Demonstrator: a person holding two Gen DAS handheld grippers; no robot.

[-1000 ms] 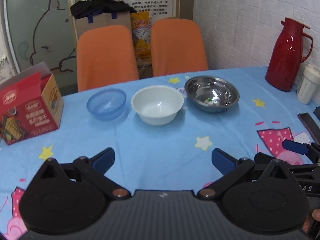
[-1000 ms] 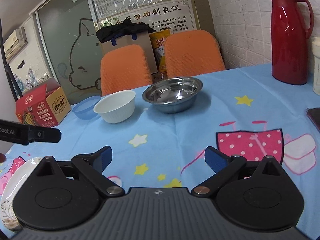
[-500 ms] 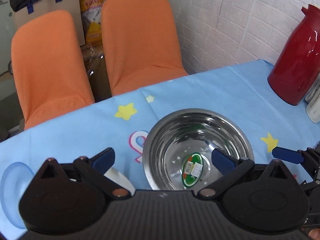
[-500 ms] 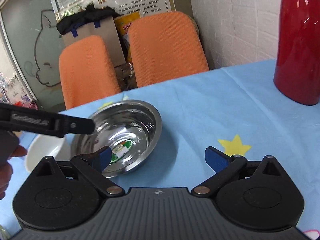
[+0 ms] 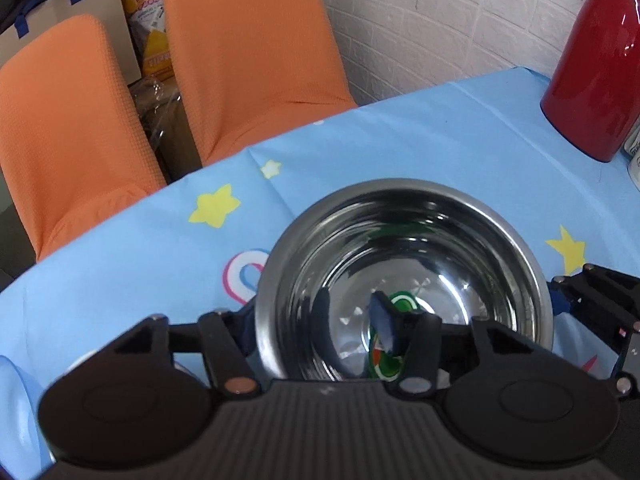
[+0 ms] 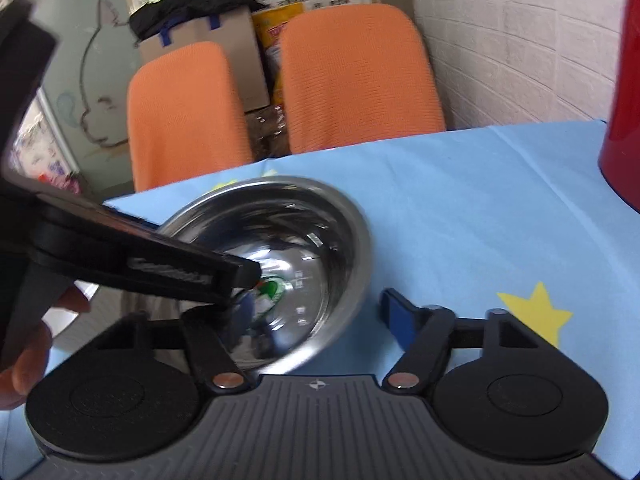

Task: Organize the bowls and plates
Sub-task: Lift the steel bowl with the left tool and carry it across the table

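Note:
A steel bowl (image 5: 404, 264) with a green sticker in its bottom stands on the blue star-print tablecloth (image 5: 420, 140). My left gripper (image 5: 314, 326) straddles its left wall, one finger outside the rim, the blue pad of the other inside. Its jaws are closing, and a gap still shows between the inner pad and its mirror image. My right gripper (image 6: 319, 311) is open across the same bowl (image 6: 304, 236), its left finger inside and its right finger on the cloth outside the rim. The left gripper's finger (image 6: 192, 272) reaches into the bowl from the left.
A blue bowl (image 5: 12, 400) and a sliver of a white bowl (image 5: 78, 364) lie at the left edge. A red thermos (image 5: 592, 80) stands at the right. Two orange chairs (image 5: 248, 52) and a cardboard box (image 6: 224, 36) are behind the table. A hand (image 6: 24, 360) holds the left gripper.
Both grippers moved forward from the near table to the steel bowl. The left jaws narrowed from wide open across the bowl's left wall. The right gripper came to straddle its right rim.

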